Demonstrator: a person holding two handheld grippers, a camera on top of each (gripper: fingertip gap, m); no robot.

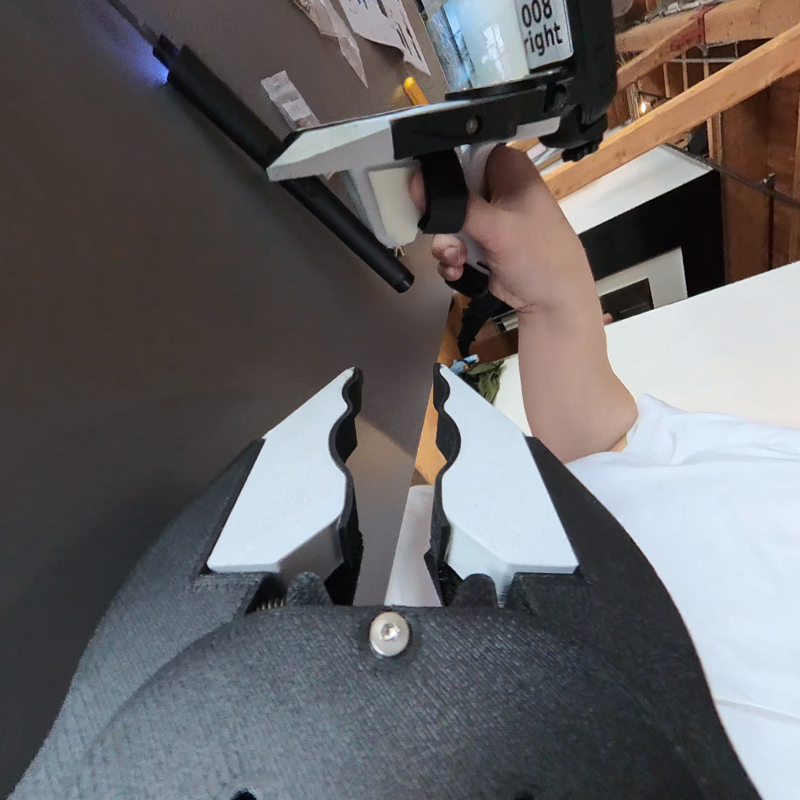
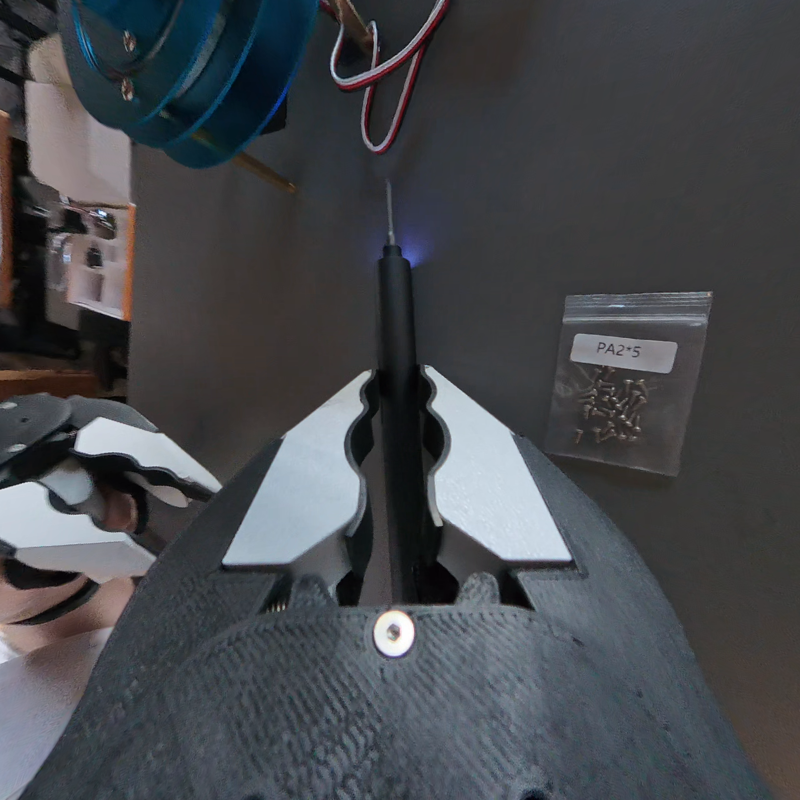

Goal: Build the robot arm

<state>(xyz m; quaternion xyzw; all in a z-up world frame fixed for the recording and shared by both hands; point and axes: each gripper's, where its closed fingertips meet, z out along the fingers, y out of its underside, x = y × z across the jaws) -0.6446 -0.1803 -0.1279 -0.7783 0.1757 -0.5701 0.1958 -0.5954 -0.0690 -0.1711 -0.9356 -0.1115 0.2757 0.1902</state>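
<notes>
Right tongs (image 2: 400, 376) clench a slim black electric screwdriver (image 2: 396, 329) over the dark grey worktop (image 2: 562, 173). Left tongs (image 1: 397, 374) hang released past its edge. Only the right wrist view shows the clear bag of screws (image 2: 623, 385) beside the tool.

Clear zip bag of small screws (image 2: 627, 383) lying on dark grey mat (image 2: 562, 173); red-and-white wire loop (image 2: 381, 86) beyond the bag, blue round part (image 2: 190, 73) farther left.

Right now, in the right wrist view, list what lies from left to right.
Left gripper with open jaws → blue ringed round part → right gripper shut on slim black electric screwdriver → clear zip bag of small metal screws.
</notes>
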